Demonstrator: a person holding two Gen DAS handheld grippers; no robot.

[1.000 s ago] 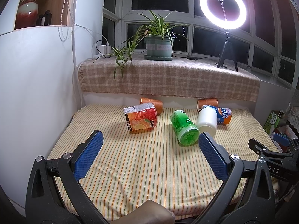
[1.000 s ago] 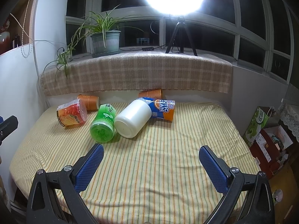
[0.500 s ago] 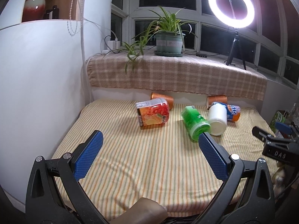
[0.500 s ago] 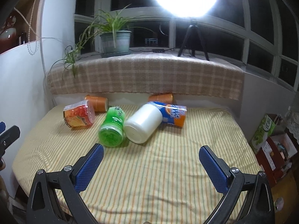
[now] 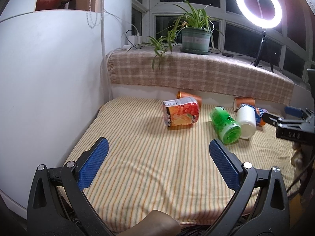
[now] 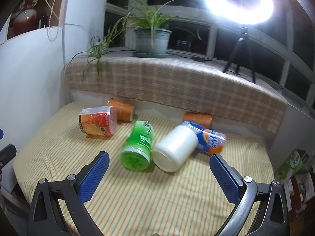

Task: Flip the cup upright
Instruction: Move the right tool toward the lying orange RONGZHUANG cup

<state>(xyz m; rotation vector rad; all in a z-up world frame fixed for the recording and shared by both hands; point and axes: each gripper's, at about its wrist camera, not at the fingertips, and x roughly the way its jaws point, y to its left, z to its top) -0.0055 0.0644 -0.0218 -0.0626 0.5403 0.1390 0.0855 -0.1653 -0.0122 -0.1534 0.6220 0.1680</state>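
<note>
Both cameras sit nearer the cups than a second ago, and the cluster fills more of the right wrist view, now between that gripper's blue pads.

Six cups lie on their sides on the striped cloth. A green cup and a white cup lie side by side at the centre, touching, their round ends toward the right camera. A blue and orange cup lies against the white one's far end. A red and orange fruit-print cup lies apart to the left. Two plain orange cups, one behind the fruit-print cup and one behind the blue one, rest near the foot of the ledge.

The right gripper is spread wide, empty, its pads clear of the green and white cups just beyond them. The left gripper is also wide apart and holds nothing, above bare cloth well short of the fruit-print cup.

Behind, a checked blanket covers the ledge, carrying a potted plant and a ring light on a tripod.
</note>
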